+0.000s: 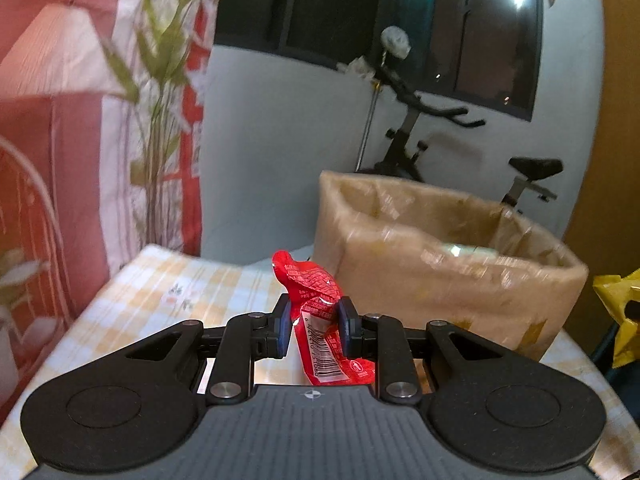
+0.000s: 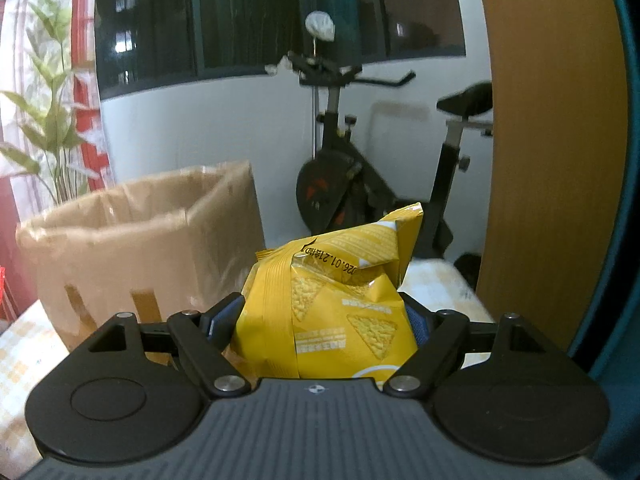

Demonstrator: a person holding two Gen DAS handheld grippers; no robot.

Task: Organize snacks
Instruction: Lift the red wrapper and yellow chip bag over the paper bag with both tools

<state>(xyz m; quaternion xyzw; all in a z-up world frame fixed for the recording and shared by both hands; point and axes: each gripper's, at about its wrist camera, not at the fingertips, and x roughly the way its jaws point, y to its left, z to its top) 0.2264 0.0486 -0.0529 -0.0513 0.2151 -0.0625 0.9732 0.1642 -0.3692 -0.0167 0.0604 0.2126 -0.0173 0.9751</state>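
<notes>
Nearest, left gripper [image 1: 314, 330] pinches a crumpled red snack packet [image 1: 320, 312] at lower centre, above the checked tablecloth [image 1: 168, 292]. Right gripper [image 2: 326, 322] clamps a yellow chip bag [image 2: 340, 300], jaws wide. Behind, open cardboard box [image 1: 448, 272] at mid right; exercise bike [image 2: 352, 168] farthest.
</notes>
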